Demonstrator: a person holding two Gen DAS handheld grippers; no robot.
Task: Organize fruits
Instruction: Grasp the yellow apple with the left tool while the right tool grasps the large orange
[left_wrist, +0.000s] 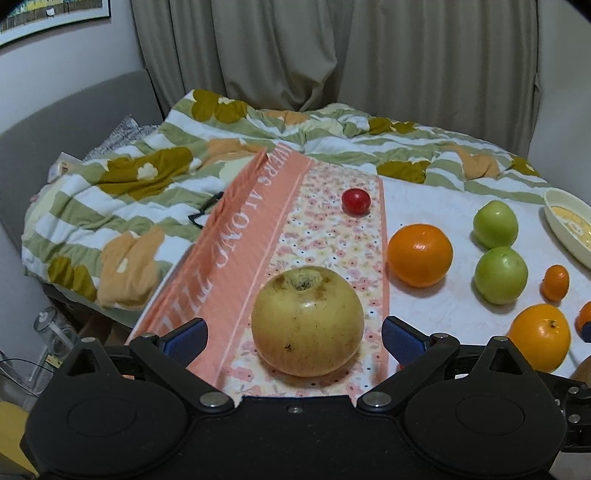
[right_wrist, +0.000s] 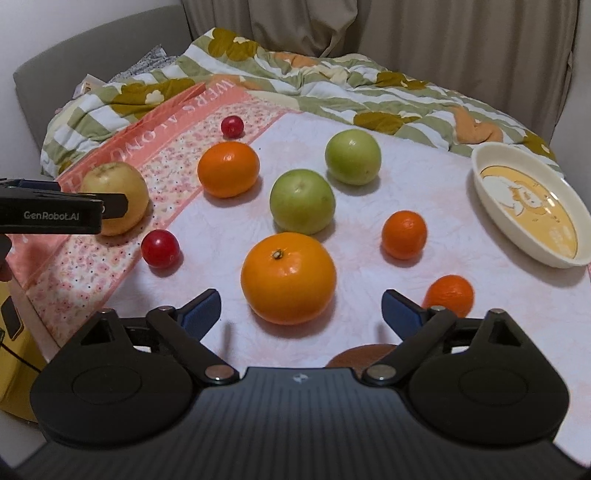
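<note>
A yellow apple (left_wrist: 307, 320) sits on the pink floral cloth (left_wrist: 332, 229), between the open fingers of my left gripper (left_wrist: 293, 338), which do not touch it. It also shows in the right wrist view (right_wrist: 122, 192) behind the left gripper's finger (right_wrist: 110, 205). My right gripper (right_wrist: 301, 314) is open and empty, just in front of a large orange (right_wrist: 289, 277). Two green apples (right_wrist: 302, 201) (right_wrist: 352, 157), another orange (right_wrist: 228, 169), two small tangerines (right_wrist: 404, 234) (right_wrist: 452, 291) and two red cherry tomatoes (right_wrist: 160, 248) (right_wrist: 232, 126) lie around.
A white oval dish (right_wrist: 491, 192) with a yellow picture stands at the right of the table. A striped floral quilt (right_wrist: 332, 81) lies on the bed behind the table, with grey curtains beyond. A brown round thing (right_wrist: 360, 354) shows under my right gripper.
</note>
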